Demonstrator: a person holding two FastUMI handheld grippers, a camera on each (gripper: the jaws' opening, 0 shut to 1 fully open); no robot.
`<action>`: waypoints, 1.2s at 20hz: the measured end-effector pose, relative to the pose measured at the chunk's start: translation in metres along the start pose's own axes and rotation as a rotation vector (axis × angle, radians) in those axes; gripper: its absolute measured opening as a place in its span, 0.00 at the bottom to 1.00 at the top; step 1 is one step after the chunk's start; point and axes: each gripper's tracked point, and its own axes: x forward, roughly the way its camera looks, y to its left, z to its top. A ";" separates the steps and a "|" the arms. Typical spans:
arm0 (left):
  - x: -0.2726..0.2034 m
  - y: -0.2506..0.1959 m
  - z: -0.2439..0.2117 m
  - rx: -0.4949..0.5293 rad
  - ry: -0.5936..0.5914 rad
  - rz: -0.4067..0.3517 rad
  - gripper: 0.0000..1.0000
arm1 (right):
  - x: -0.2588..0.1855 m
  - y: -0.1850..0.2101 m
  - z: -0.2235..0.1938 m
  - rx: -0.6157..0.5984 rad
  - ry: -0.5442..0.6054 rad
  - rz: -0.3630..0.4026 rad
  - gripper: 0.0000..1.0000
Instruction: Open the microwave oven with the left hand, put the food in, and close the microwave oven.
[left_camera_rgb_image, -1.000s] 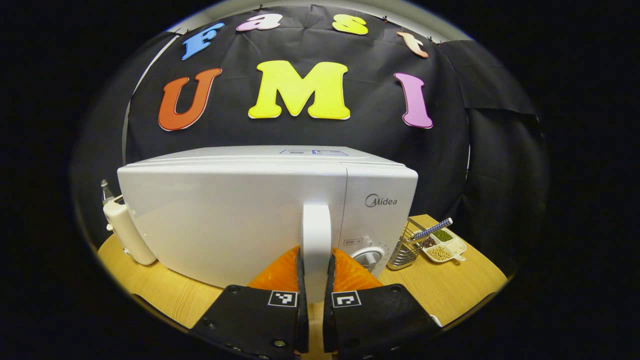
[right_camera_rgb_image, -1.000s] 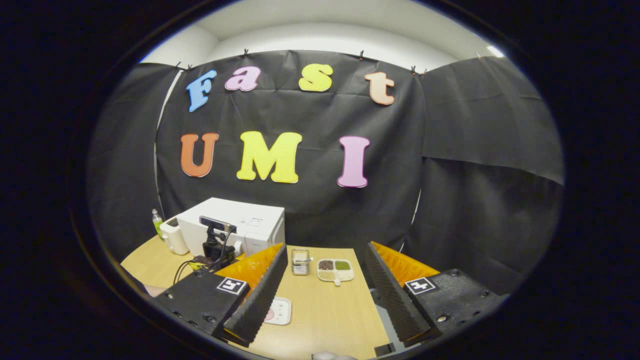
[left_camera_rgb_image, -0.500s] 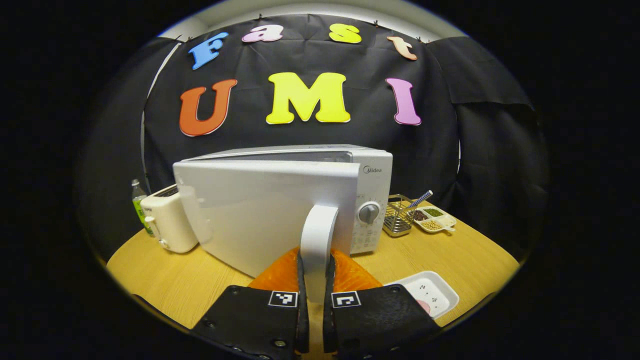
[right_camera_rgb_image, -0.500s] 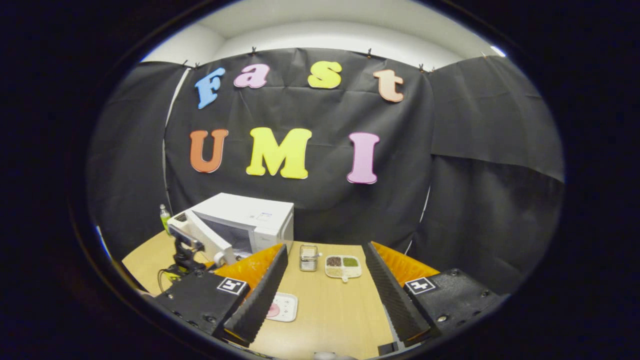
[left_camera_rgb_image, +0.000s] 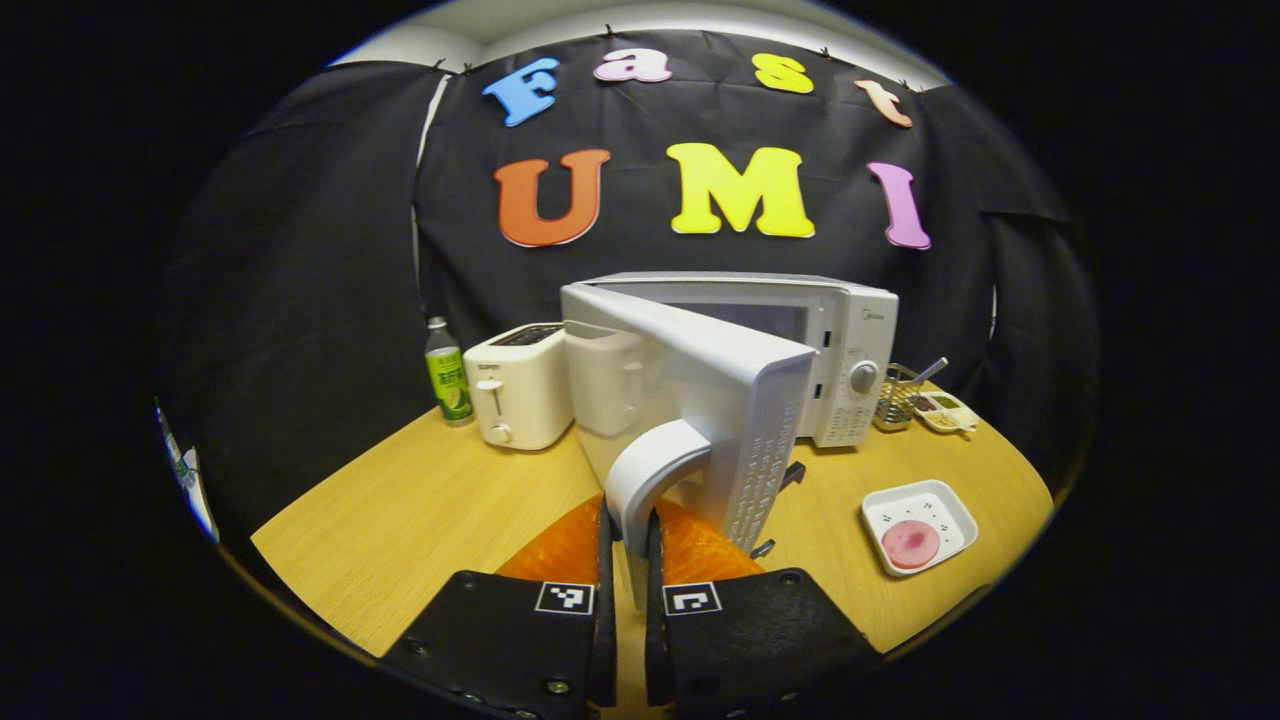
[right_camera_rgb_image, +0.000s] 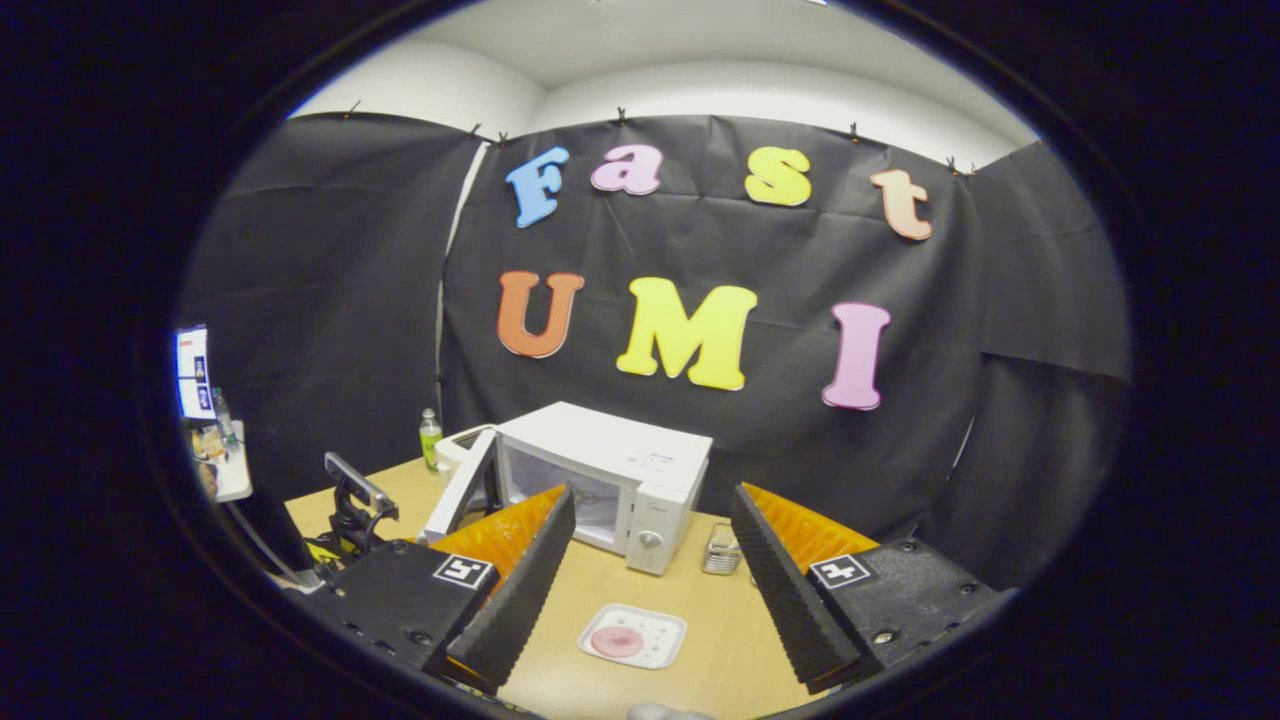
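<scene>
Now white microwave (left_camera_rgb_image: 850, 340), door (left_camera_rgb_image: 720, 400) swung open

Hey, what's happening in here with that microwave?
A person is working two handheld tongs. The left tongs are clamped on the handle of the microwave, and its door stands swung well open. The right tongs hang open and empty above the table. The food sits on a small tray in front of the microwave, not yet picked up.
</scene>
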 end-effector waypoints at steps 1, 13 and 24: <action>0.000 0.007 -0.003 -0.043 0.008 0.000 0.11 | 0.000 0.006 -0.001 0.002 0.003 0.013 1.00; -0.017 0.053 -0.001 -0.079 0.021 0.033 0.96 | -0.016 0.005 -0.029 0.044 0.071 0.003 1.00; -0.066 0.139 -0.007 -0.008 0.041 0.158 0.97 | 0.012 -0.003 -0.097 0.120 0.177 -0.011 1.00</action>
